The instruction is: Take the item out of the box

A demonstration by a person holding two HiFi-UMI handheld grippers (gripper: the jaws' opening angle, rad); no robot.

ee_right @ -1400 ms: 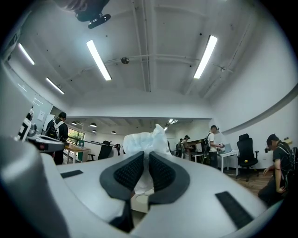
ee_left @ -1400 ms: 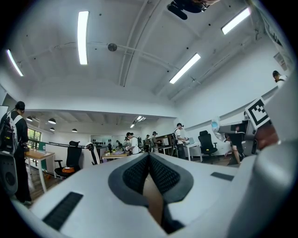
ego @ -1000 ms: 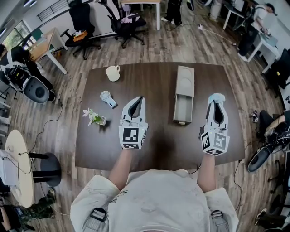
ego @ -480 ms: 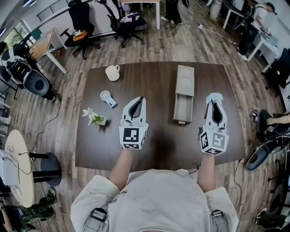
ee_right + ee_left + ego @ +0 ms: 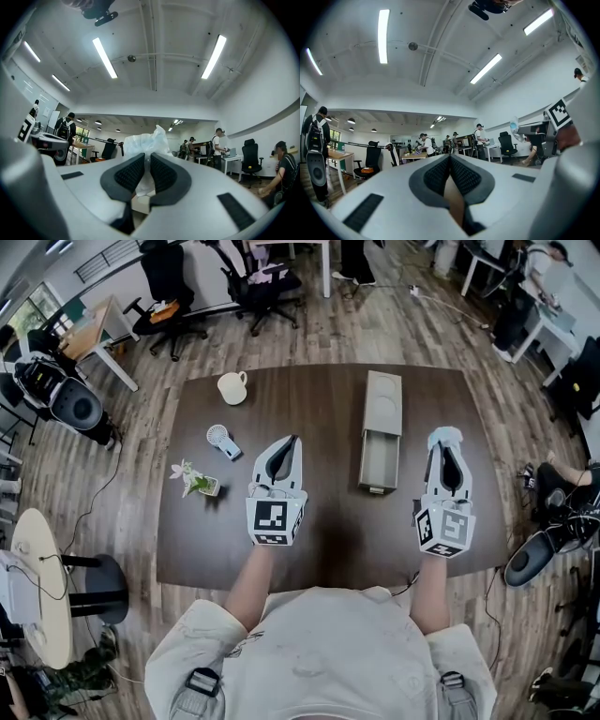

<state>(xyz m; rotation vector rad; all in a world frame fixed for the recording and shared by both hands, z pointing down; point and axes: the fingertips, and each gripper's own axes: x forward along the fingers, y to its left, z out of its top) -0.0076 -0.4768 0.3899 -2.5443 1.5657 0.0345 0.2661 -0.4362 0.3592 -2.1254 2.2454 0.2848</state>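
Between the fingers of the right gripper (image 5: 146, 159) is the plastic-wrapped item (image 5: 140, 142), pinched, clear of the open box (image 5: 381, 427) lying just left of them on the tabletop (image 5: 328, 526). Fingers of the left gripper (image 5: 450, 161) are pressed together, empty.

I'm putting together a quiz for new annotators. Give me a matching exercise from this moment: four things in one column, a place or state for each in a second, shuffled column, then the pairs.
Things
1. mug
2. box
3. wrapped item
4. left gripper

Places or states
A. fingers together, nothing between them
B. drawer slid out toward the person
C. pinched in the right gripper
D. upright at the far left of the table

Pairs: 1-D, 2-B, 3-C, 4-A
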